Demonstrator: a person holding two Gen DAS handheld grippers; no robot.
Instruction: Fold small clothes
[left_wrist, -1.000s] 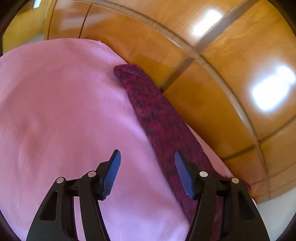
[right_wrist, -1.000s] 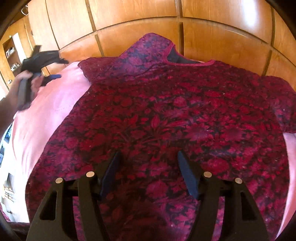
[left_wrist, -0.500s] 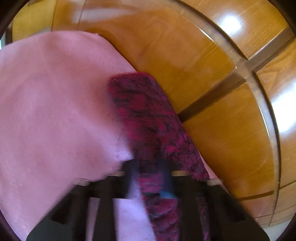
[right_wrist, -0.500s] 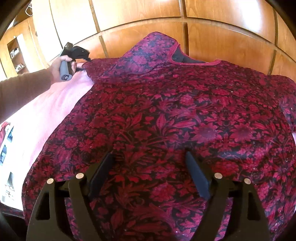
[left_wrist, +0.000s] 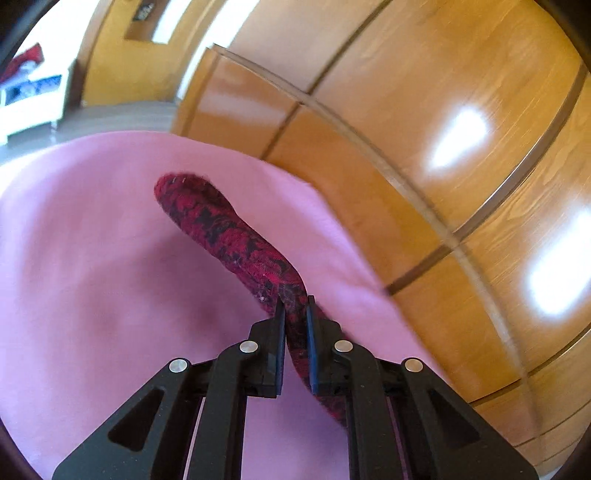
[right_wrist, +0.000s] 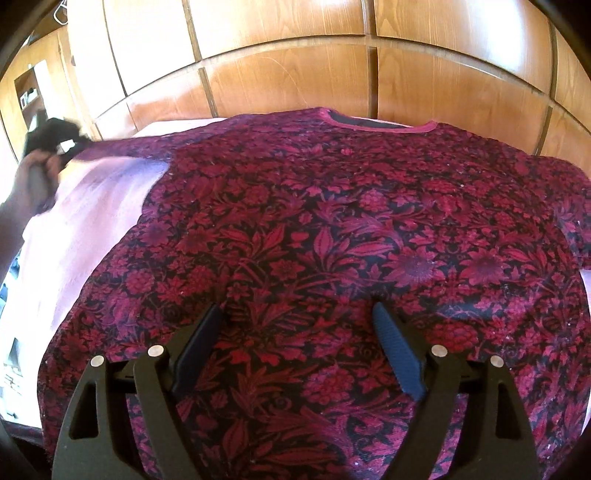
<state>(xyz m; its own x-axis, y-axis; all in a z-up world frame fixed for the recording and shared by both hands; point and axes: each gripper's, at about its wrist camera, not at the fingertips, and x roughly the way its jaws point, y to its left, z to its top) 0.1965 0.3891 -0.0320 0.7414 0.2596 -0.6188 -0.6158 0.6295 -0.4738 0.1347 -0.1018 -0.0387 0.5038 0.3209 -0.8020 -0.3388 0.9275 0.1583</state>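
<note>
Wood panel wall (right_wrist: 280, 85) behind. Pink sheet (left_wrist: 92, 258) covers the surface; can't tell if it's a bed or table. Red floral shirt (right_wrist: 332, 229) lies flat, face up, neckline toward the wall. Its sleeve (left_wrist: 229, 232) is lifted off the sheet. Left tongs (left_wrist: 295, 310) pressed together, pinching the sleeve near its cuff end. Right tongs (right_wrist: 295, 339) spread, hovering over the lower shirt body, holding nothing. Step looks like sleeve fold-in. Next: carry the sleeve across onto the body, lay flat, release.
</note>
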